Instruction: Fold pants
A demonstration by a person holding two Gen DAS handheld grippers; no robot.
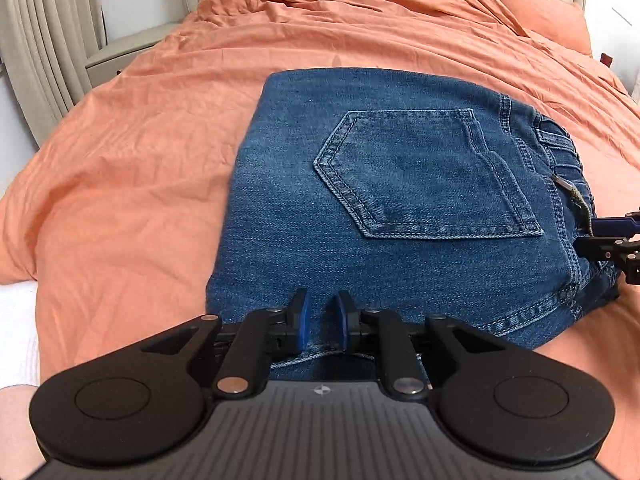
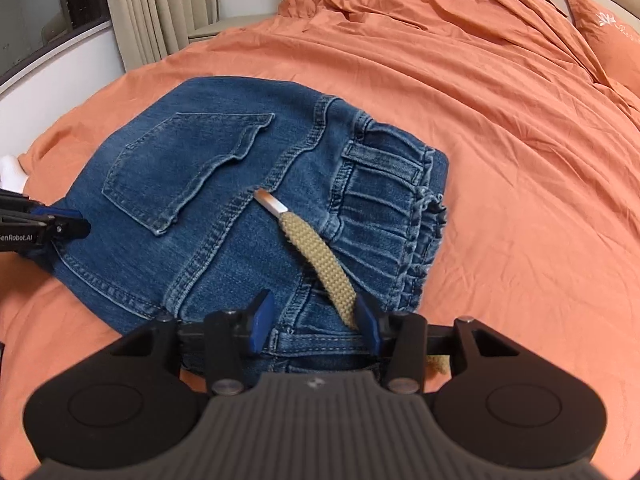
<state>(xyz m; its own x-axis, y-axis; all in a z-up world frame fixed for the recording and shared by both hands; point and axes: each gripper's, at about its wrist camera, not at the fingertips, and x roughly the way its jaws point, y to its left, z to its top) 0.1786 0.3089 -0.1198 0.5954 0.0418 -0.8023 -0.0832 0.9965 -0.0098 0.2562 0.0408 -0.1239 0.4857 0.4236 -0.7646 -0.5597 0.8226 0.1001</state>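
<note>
Lying folded into a compact blue denim bundle on the orange bedsheet [image 1: 168,128]: pants [image 1: 304,216], back pocket [image 1: 420,176] facing up, gathered elastic waistband [image 2: 384,208] at the bundle's right end. Draped across the denim near the waistband, a tan woven drawstring [image 2: 320,256] with a pale tipped end pointing toward the pocket. Poised at the near edge of the bundle, left gripper [image 1: 322,320], blue-padded jaws set a narrow gap apart over the hem seam, not clearly pinching fabric. Hovering at the waistband corner, right gripper [image 2: 316,316], jaws spread wider, denim edge and drawstring between the pads, no clamping evident. Further off: rumpled orange bedding, a matching pillow [image 1: 536,8], beige curtains [image 2: 160,4], a pale nightstand [image 1: 124,50].
</note>
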